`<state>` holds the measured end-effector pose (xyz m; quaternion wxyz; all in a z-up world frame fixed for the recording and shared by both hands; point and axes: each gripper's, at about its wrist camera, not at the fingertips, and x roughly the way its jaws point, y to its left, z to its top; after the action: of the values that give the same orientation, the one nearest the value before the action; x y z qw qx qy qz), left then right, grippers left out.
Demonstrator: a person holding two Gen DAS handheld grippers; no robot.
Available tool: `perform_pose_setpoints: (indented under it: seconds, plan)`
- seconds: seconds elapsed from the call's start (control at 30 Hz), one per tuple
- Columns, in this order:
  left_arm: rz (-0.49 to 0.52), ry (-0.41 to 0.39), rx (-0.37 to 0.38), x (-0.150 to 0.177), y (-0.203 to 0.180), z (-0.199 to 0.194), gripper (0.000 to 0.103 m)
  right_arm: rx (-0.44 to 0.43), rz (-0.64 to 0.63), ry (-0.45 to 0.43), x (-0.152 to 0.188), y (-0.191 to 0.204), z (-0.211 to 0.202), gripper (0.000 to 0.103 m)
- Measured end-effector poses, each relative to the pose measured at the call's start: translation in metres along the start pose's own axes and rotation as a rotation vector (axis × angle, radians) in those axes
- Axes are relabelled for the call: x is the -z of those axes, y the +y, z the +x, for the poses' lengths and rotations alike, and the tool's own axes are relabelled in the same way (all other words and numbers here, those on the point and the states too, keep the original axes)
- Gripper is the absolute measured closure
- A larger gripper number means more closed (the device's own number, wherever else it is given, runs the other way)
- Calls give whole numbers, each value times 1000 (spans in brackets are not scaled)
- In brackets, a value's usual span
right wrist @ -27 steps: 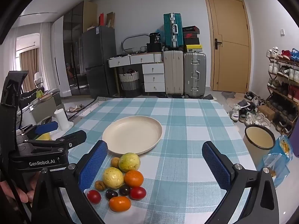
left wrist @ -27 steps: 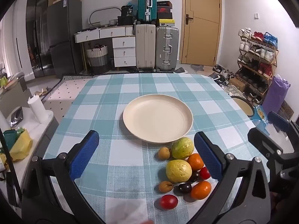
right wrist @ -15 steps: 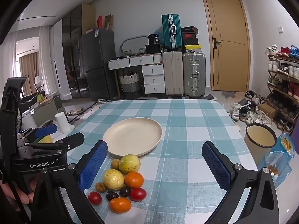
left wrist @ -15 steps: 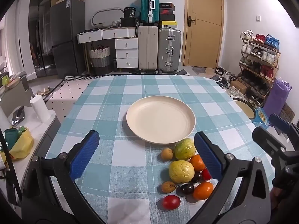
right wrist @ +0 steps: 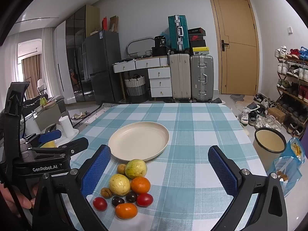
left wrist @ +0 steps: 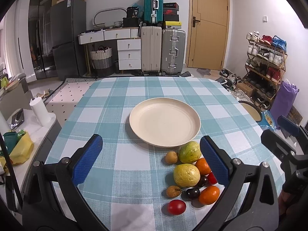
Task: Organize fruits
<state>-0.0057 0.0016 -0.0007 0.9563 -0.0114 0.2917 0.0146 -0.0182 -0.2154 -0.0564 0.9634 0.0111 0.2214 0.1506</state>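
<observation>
Hovering above the checked tablecloth (left wrist: 119, 104), the left gripper (left wrist: 152, 154) and right gripper (right wrist: 159, 165) both have their jaws spread wide, holding nothing; the fruits (right wrist: 125, 186) sit clustered just beside the near rim of the cream plate (right wrist: 138, 141), which carries none of them.

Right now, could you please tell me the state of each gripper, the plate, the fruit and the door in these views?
left gripper: open, holding nothing.
right gripper: open, holding nothing.
round cream plate: upright on the checked tablecloth, nothing on it.
pile of mixed fruit: clustered on the cloth beside the plate, none in a gripper.
tan wooden door: closed.
</observation>
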Motion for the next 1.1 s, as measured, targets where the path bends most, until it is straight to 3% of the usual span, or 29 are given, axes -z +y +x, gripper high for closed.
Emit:
perform_pose_setpoints:
  seconds: [1.1]
  plan:
    - [-22,32,35,12,0,7,2,-10,-3,13,3,8,0,0]
